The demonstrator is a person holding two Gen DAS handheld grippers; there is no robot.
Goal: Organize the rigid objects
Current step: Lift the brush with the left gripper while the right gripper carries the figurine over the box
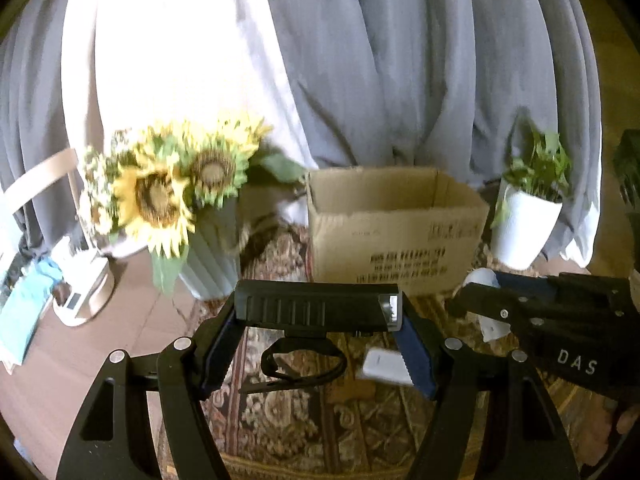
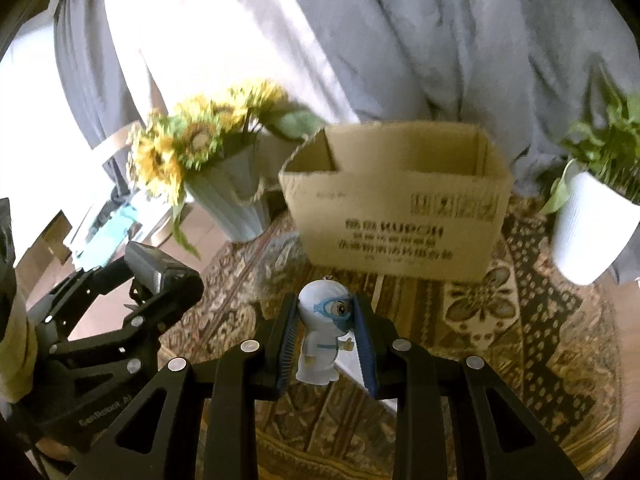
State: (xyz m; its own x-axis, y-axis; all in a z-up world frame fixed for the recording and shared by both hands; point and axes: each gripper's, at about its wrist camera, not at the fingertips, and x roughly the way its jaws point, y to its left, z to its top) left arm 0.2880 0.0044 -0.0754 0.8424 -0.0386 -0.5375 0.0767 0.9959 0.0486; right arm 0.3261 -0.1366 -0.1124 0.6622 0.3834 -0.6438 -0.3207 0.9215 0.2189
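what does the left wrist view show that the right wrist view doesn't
Only the left wrist view shows the black bike light's full length clamped crosswise in the left gripper, its strap hanging below, and a small white device on the rug.

Only the right wrist view shows the white goggled figurine whole, pinched in the right gripper.

Both show the open cardboard box, sunflower vase, white potted plant and patterned rug.
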